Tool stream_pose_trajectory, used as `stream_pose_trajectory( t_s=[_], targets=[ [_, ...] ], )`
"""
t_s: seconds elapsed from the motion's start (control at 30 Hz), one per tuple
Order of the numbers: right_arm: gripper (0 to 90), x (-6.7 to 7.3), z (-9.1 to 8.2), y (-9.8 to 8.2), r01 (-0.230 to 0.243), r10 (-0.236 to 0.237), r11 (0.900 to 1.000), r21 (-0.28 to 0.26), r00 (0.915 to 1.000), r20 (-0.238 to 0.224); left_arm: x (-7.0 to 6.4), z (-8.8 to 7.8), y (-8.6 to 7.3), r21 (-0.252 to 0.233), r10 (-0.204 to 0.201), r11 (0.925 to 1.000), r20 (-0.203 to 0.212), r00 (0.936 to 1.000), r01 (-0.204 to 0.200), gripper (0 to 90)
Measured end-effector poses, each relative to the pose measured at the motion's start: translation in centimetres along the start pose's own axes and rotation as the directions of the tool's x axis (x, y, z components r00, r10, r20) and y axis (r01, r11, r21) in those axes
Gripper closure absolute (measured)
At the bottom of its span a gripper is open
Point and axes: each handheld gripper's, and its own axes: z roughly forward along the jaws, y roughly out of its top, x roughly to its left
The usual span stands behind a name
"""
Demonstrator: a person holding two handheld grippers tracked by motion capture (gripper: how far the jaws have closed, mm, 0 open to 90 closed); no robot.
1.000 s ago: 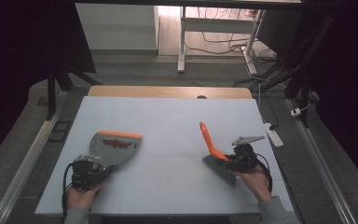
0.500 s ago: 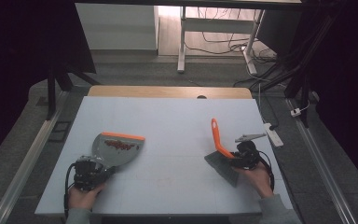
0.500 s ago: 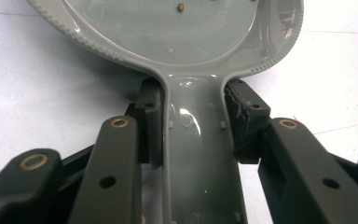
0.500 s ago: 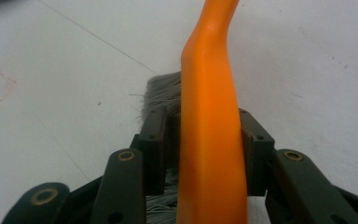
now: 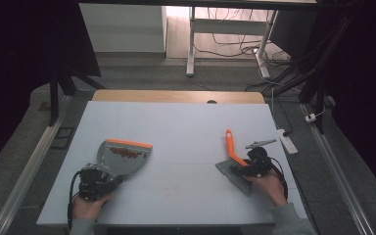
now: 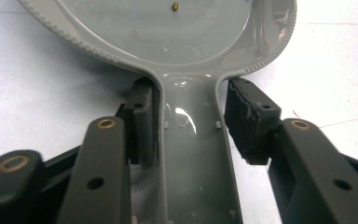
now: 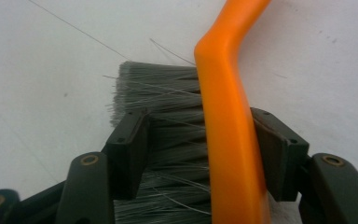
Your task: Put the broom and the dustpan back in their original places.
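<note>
A: We look first at the left gripper (image 5: 98,180), near the front left edge of the worktop (image 5: 186,122). Its jaws stand on both sides of the grey handle of the dustpan (image 5: 122,155). In the left gripper view one pad (image 6: 142,123) lies against the handle of the dustpan (image 6: 193,154), and the other pad (image 6: 249,119) has a thin gap to it. The jaws have just been opening a little, so we read them as slightly apart, with the handle between them and not clamped.

B: And where does the dustpan lie?

A: It lies flat on the worktop, its orange lip pointing away from the person, and some small reddish bits are inside the pan.

B: Now the right gripper (image 5: 248,166).

A: Its jaws have just been opening too. In the right gripper view the brush (image 7: 223,140) is between them, the grey bristles to one side and the orange handle to the other. Whether the pads touch it lightly or not, we cannot tell. The brush (image 5: 231,149) rests on the worktop at the right, well apart from the dustpan.
</note>
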Motion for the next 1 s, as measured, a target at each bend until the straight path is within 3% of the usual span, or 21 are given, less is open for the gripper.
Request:
stream_pose_trajectory(
  t_s=[0.1,0.17,0.23,0.47,0.67,0.8,1.0],
  targets=[
    [37.3,0.0,0.0,0.0,-0.002,0.002,1.000,0.000,0.9999,0.017,0.0,-0.2,0.0,0.002,0.001,1.0000,0.005,1.0000,-0.001,41.4],
    [33.9,0.1,-0.1,0.0,0.000,0.000,1.000,-0.007,0.9980,0.064,0.0,-0.4,0.0,0.003,0.011,0.9999,0.005,0.9999,-0.011,34.1],
    [34.0,-0.1,-0.5,0.0,-0.007,0.009,1.000,-0.020,0.9977,0.067,0.1,-0.7,0.0,0.005,0.019,0.9998,0.009,0.9998,-0.019,29.9],
    [35.7,-0.1,-1.3,-0.2,0.002,0.003,0.997,-0.073,0.9978,0.066,0.2,-1.5,-0.1,-0.016,0.043,0.9990,0.016,0.9989,-0.043,25.3],
    [38.8,0.6,-1.9,-0.3,0.059,-0.052,0.992,-0.109,0.9963,0.068,-0.3,-2.2,0.1,-0.049,0.099,0.9940,0.020,0.9949,-0.098,25.3],
    [40.2,1.1,-2.4,-0.4,0.101,-0.096,0.985,-0.143,0.9946,0.039,-0.4,-2.9,0.2,-0.079,0.162,0.9841,0.027,0.9864,-0.159,26.7],
    [41.6,1.9,-2.9,-0.9,0.149,-0.150,0.972,-0.182,0.9887,0.010,-0.5,-3.5,0.3,-0.121,0.256,0.9622,0.092,0.9624,-0.244,29.1]
  ],
)
